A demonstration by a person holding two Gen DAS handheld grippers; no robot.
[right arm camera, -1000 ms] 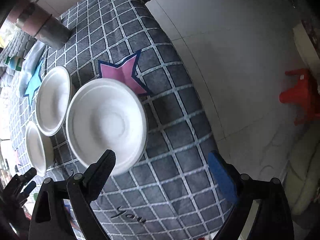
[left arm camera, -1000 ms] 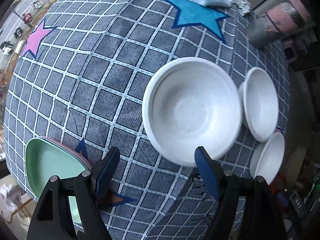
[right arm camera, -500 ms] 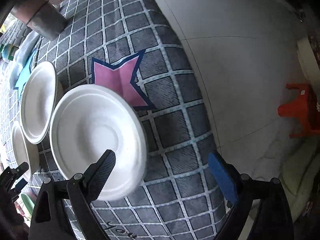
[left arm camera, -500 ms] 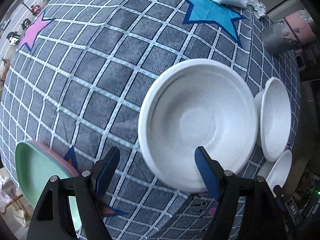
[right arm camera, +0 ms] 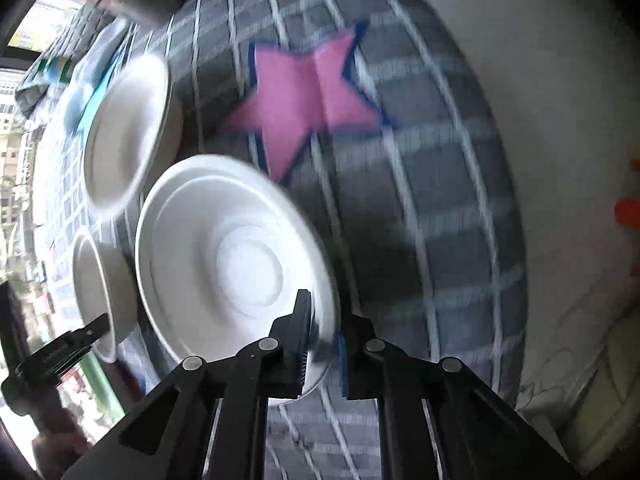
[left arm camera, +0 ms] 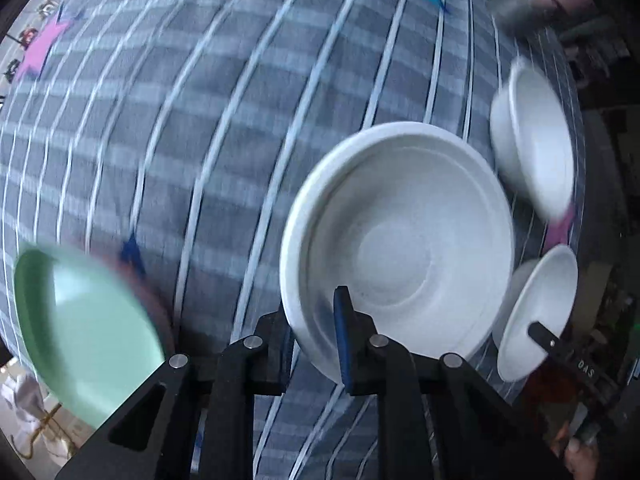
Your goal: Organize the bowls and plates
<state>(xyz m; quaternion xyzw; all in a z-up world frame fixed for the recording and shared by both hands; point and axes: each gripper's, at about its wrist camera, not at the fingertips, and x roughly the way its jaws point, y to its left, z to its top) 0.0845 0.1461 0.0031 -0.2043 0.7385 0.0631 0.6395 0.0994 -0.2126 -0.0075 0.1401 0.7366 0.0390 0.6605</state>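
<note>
**Now both rims are being clamped**

Suddenly the picture is changed: a second ago both pairs of jaws stood wide above the table; now each has been brought down onto a rim and is closing on it. The left gripper (left arm camera: 314, 334) is seen narrowed to a slim gap astride the near rim of the large white bowl (left arm camera: 400, 248), one pad inside, one outside. The right gripper (right arm camera: 322, 344) is likewise pinched across the near edge of the white plate (right arm camera: 236, 264). Both dishes rest on the checked tablecloth (left arm camera: 200, 140), with two small bowls (left arm camera: 536, 144) just beside them and a green plate (left arm camera: 80, 328) lying well apart. Grasping is judged all but done; lifting and stacking would seem to come next.
</note>
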